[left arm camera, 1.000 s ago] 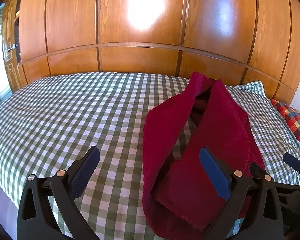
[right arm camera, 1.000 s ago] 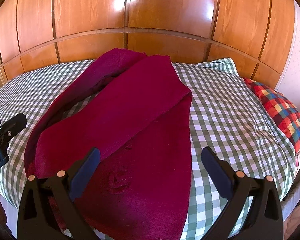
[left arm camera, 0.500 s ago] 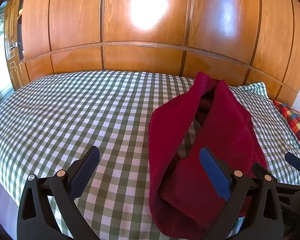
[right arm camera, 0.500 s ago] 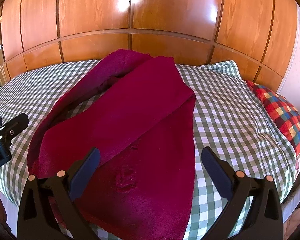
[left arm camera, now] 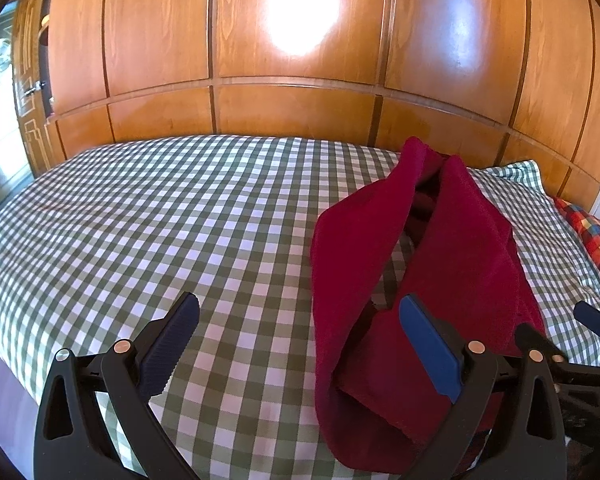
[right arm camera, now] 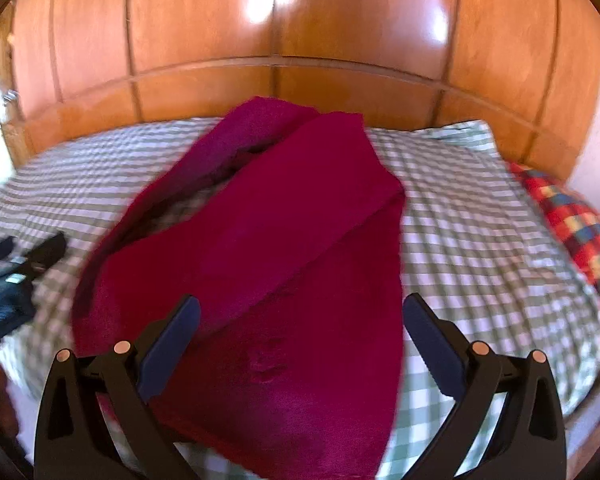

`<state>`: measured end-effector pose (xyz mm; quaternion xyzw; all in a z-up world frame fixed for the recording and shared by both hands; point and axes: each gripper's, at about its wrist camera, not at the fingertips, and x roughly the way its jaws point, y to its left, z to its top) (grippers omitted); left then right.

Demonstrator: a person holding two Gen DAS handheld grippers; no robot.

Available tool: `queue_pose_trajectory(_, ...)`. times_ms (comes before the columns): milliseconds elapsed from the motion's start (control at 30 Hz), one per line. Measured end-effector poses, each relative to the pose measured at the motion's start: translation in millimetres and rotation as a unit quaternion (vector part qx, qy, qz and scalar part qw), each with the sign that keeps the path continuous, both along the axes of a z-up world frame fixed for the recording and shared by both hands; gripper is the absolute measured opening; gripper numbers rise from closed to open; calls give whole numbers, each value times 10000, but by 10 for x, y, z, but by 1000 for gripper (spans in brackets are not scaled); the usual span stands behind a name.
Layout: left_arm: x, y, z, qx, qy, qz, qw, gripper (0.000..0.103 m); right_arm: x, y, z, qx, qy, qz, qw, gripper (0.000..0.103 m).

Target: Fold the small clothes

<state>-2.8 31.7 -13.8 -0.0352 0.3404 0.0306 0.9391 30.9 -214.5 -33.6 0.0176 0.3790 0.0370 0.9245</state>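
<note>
I see both my left gripper point(left arm camera: 298, 348) and right gripper point(right arm camera: 300, 342) spread empty near the half-folded dark red terry cloth point(right arm camera: 284, 264); its raised left flap point(left arm camera: 352, 248) could flop open if snagged.

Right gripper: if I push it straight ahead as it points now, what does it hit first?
Most likely the dark red cloth, which fills the line between the open right gripper fingers on the checked bed cover; depth is unclear in this blurred view.

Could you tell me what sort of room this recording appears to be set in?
Most likely a bedroom: a bed with a green-and-white checked sheet, a multicoloured plaid pillow, and glossy wooden wardrobe panelling behind.
</note>
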Motion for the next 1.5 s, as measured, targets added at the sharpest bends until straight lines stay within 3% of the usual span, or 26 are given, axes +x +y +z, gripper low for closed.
queue_pose_trajectory(100,3,34,-23,8,38,38,10000,99,46,-163,-36,997,289,326,9941,99)
queue_pose_trajectory(133,1,50,-34,7,49,58,10000,99,64,-235,-60,1376,415,404,9888,95)
queue_pose_trajectory(300,4,138,-105,-52,132,125,9998,99,128,-403,-149,2313,781,629,9677,73)
queue_pose_trajectory(567,33,222,-246,-403,439,-120,9981,99,479,-421,-242,3034,1210,721,9424,61)
queue_pose_trajectory(667,56,288,-277,-628,524,-100,9966,99,603,-344,-283,3021,1255,751,9420,48)
queue_pose_trajectory(700,65,302,-286,-700,555,-108,9959,98,636,-322,-283,3034,1273,795,9410,38)
queue_pose_trajectory(733,75,322,-296,-761,584,-112,9953,95,666,-297,-273,3007,1285,880,9409,28)
queue_pose_trajectory(833,104,335,-345,-808,696,-135,9942,88,667,-379,-123,2869,1055,965,9472,10)
queue_pose_trajectory(1000,174,345,-401,-929,836,-139,9921,84,495,-839,248,2145,361,678,9737,9)
queue_pose_trajectory(1133,222,275,-447,-951,967,-254,9904,74,479,-1443,482,1209,-86,-102,9926,8)
queue_pose_trajectory(1167,232,261,-459,-942,1000,-292,9901,73,523,-1642,525,778,-185,-437,9958,8)
queue_pose_trajectory(1300,296,146,-535,-852,1190,-477,9881,51,815,-2245,522,-57,-177,-1345,9907,8)
queue_pose_trajectory(1367,342,110,-607,-854,1369,-575,9852,26,989,-2458,465,-475,-118,-1732,9837,8)
queue_pose_trajectory(1500,409,130,-655,-979,1453,-694,9821,5,1332,-2822,284,-755,196,-2263,9709,8)
